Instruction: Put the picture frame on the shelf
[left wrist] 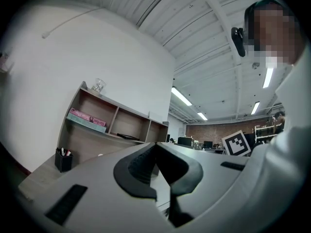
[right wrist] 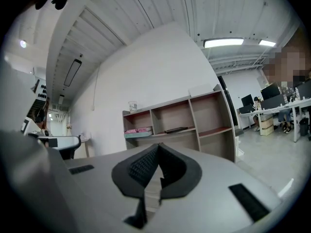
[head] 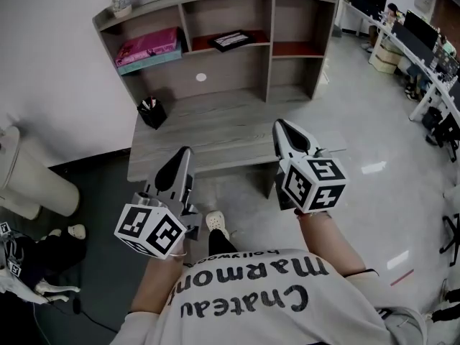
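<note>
The black picture frame [head: 231, 40] lies flat in the middle compartment of the wooden shelf unit [head: 267, 63]; it also shows as a dark slab in the right gripper view [right wrist: 176, 129] and the left gripper view [left wrist: 127, 137]. My left gripper [head: 181, 154] hangs near the desk's front edge, jaws shut and empty. My right gripper [head: 281, 126] floats above the desk's right front part, also shut with nothing in it. Both point at the shelf from well back.
A pink and teal box [head: 149, 49] fills the left compartment. A glass jar [head: 118, 1] stands on the shelf top. A black pen holder [head: 152, 111] sits on the desk [head: 215, 131] at left. Office desks with monitors [head: 424, 42] line the far right; a white cylinder [head: 29, 182] stands at left.
</note>
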`<state>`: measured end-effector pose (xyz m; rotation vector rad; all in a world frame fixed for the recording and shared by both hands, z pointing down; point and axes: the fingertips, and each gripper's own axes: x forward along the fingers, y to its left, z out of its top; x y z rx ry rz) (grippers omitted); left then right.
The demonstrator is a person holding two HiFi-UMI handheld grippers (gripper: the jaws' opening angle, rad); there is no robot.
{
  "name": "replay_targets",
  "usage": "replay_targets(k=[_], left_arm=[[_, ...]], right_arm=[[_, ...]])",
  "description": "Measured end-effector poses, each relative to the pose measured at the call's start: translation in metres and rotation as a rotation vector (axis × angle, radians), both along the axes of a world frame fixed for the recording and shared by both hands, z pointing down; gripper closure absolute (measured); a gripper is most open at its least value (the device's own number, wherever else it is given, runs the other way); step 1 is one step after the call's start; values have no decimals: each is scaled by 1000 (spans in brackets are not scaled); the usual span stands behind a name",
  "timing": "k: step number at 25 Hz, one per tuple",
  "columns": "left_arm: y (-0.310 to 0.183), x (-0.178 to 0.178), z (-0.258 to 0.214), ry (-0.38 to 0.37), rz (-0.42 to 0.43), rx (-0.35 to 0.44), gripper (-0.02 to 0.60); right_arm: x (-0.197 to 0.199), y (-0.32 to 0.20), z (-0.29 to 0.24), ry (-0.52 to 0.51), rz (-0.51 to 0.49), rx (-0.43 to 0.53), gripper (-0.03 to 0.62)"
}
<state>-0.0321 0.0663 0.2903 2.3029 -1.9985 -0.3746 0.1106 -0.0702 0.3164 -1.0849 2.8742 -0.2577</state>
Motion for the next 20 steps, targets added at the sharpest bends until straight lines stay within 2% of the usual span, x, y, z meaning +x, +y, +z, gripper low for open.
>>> replay_targets(k=[20], left_arm=[[4, -3, 11, 20, 7, 0, 566]], right_arm=[[-10, 2, 12, 33, -22, -29, 602]])
